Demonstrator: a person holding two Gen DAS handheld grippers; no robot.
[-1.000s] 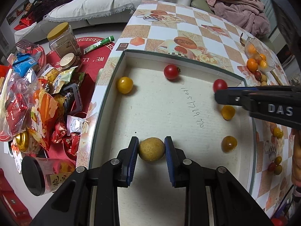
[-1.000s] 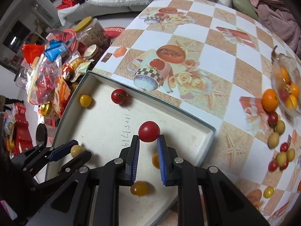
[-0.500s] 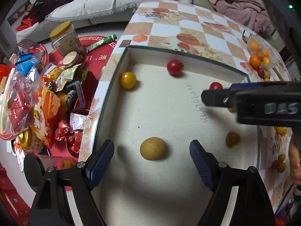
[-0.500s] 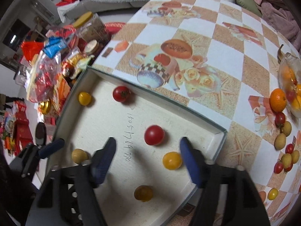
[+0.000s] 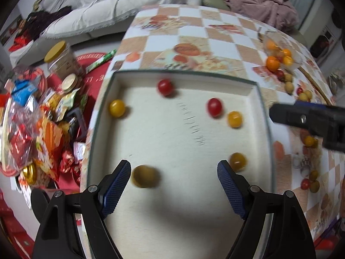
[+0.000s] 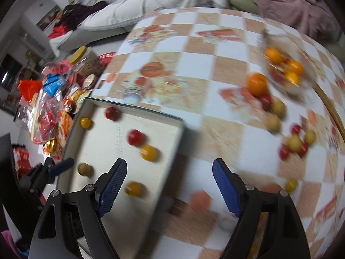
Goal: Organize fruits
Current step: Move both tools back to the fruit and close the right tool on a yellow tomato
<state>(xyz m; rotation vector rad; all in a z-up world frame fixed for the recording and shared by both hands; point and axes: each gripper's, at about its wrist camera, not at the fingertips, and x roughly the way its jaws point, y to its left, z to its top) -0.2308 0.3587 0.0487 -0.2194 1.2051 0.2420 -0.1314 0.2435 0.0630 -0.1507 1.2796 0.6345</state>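
A white tray (image 5: pixel 257 90) on the checked table holds several small fruits: two red tomatoes (image 5: pixel 165 87) (image 5: pixel 214 107), yellow ones (image 5: pixel 116 108) (image 5: pixel 234 119) (image 5: pixel 237 161), and a tan round fruit (image 5: pixel 145 176). My left gripper (image 5: pixel 174 192) is open and empty above the tray's near part, the tan fruit just inside its left finger. My right gripper (image 6: pixel 170 188) is open and empty over the tray's right edge (image 6: pixel 180 138); it shows at the right in the left wrist view (image 5: pixel 301 118). Loose fruits (image 6: pixel 295 142) and an orange (image 6: pixel 257 84) lie on the table.
A glass bowl of oranges (image 6: pixel 286 69) stands at the table's far right. Snack packets (image 5: pixel 32 129) and jars (image 5: pixel 62 61) crowd the floor to the left. A sofa with blankets (image 5: pixel 258 2) is behind the table.
Both grippers opened and let go: the left released the tan fruit, the right the red tomato, both into the tray. Both pulled back, and the right swung rightward toward the loose fruits.
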